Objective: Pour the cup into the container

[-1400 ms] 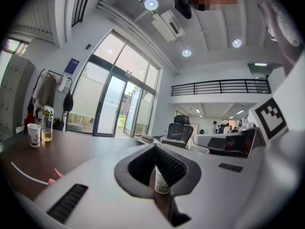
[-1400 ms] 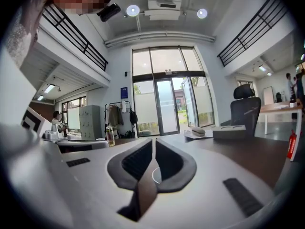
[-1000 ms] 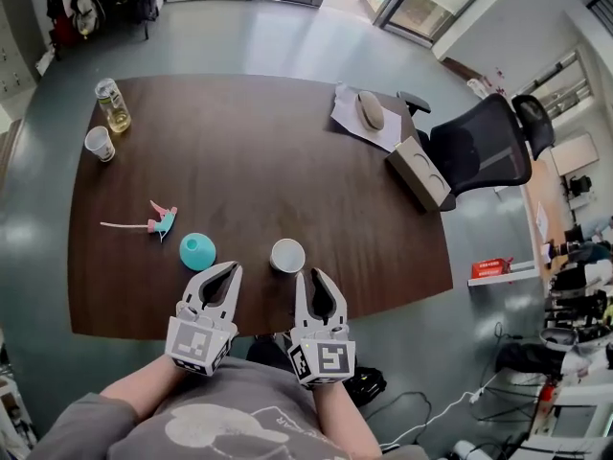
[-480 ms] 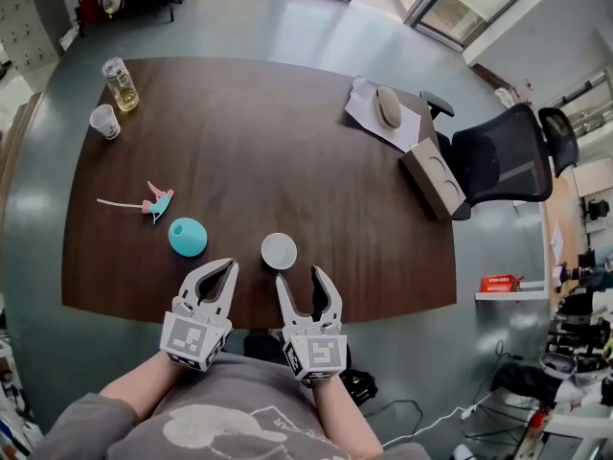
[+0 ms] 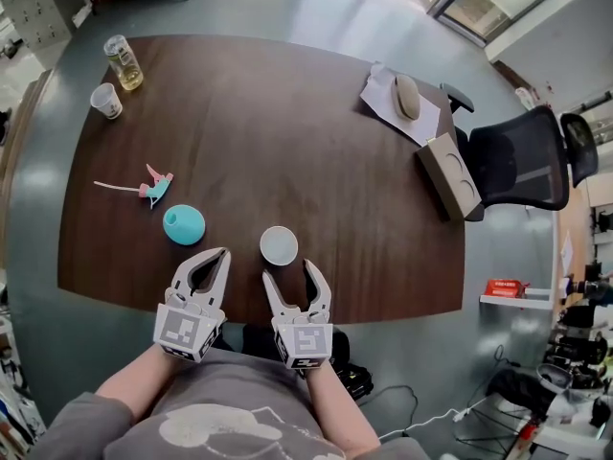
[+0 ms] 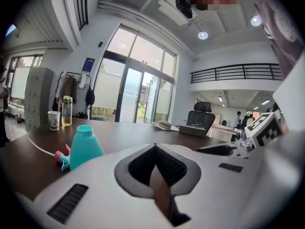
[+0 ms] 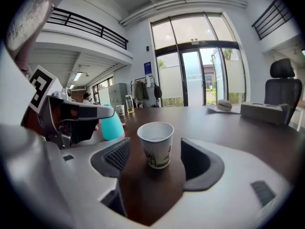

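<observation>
Right gripper (image 5: 289,274) spreads its jaws: nearly together a second ago, they now gape wide and are opening further. The gripper also shifts left, from just right of the paper cup (image 5: 279,245) to squarely behind it. The cup now stands at the mouth of the jaws, clear of both pads. The table (image 5: 287,142) sits higher in the head view than before.

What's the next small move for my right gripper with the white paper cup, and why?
Probably ease the right gripper forward around the white paper cup: its jaws are opening with nothing pressed between them, and the cup stands upright just ahead, untouched.
</observation>
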